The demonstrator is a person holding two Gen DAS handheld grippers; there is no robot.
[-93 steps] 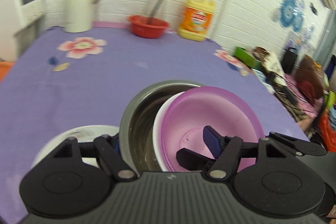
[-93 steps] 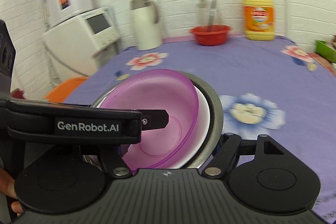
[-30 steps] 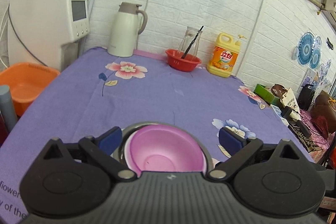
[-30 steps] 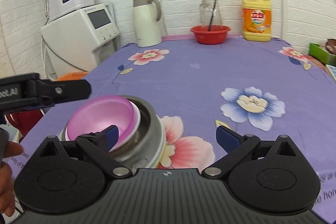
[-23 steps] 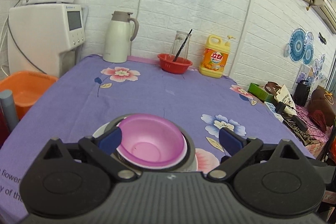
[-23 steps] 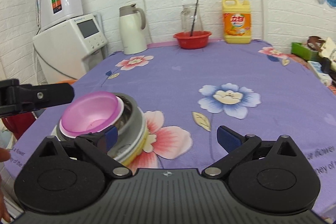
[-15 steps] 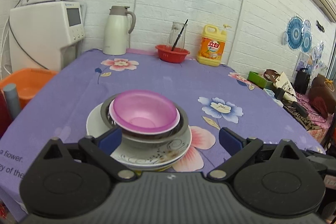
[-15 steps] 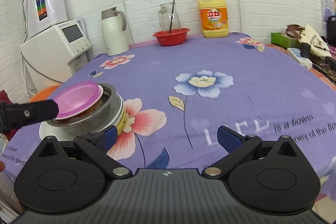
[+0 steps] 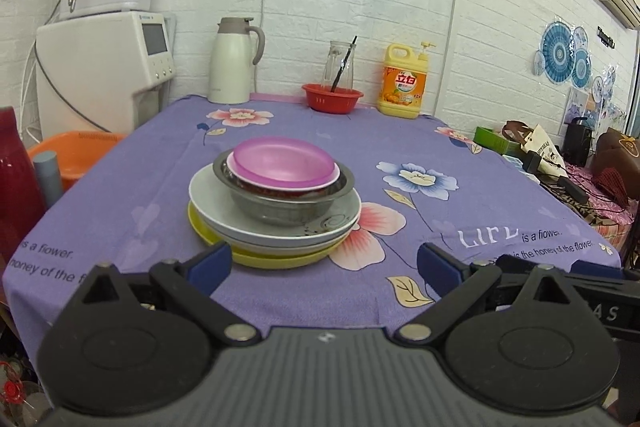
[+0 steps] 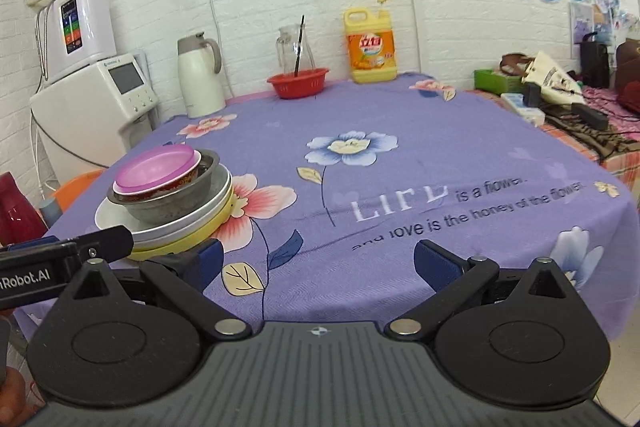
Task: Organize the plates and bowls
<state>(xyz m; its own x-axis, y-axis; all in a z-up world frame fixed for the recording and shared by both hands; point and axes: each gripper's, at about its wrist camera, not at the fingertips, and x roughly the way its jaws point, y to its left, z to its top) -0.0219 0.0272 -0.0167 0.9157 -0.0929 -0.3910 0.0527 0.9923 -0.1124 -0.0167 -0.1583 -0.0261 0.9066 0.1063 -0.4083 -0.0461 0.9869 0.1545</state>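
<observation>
Both grippers have pulled back from the stack since three seconds ago, when the left one reached inside the pink bowl and the cameras sat right over it. Now the left gripper (image 9: 322, 263) and right gripper (image 10: 318, 263) hang off the near table edge, jaws spread wide, nothing held in either.

The stack stands alone on the purple cloth (image 9: 280, 131), near the front left of the table. Bottom to top: yellow plate (image 9: 276, 259), white plate (image 9: 212, 199), steel bowl (image 9: 280, 205), then a white bowl with a red band (image 9: 276, 189) carrying the pink bowl (image 9: 282, 161). There may be a second white plate under the first; the rims are too close to tell.

Judgement: nesting looks finished. The pink bowl sits slightly off centre toward the left of the steel bowl, but appears settled. No other loose plates or bowls show on the cloth.
</observation>
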